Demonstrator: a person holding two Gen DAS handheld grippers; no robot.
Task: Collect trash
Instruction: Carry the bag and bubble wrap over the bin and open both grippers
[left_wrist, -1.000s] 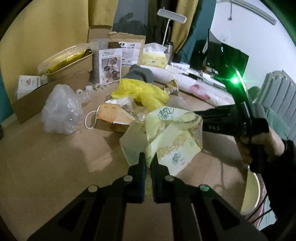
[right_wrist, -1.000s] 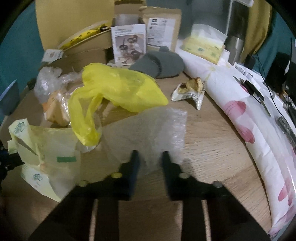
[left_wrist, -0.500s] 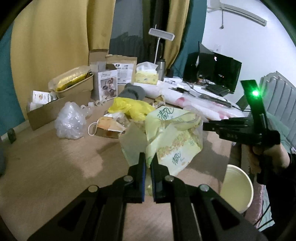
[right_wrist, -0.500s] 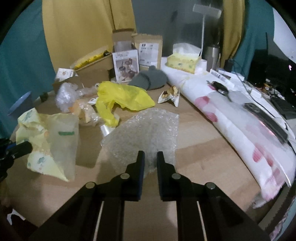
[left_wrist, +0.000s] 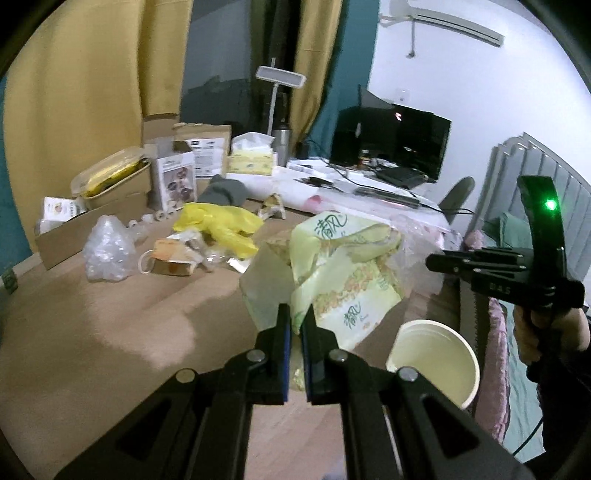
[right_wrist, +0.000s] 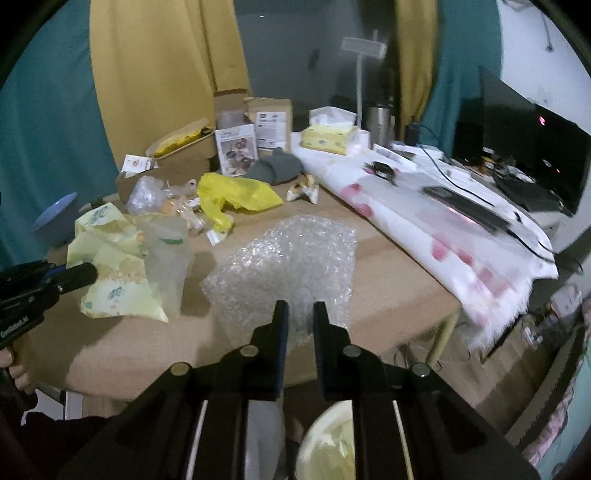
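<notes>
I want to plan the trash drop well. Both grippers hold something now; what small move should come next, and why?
Probably carry the left gripper, shut on the green tissue wrapper, a little rightward over the bin before opening. The bin sits open beside the table edge, and the wrapper hangs just left of its rim.

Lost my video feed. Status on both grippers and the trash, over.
Left gripper shut on green tissue wrapper. Right gripper shut on bubble wrap. Bin below table edge, nothing blocking.
</notes>
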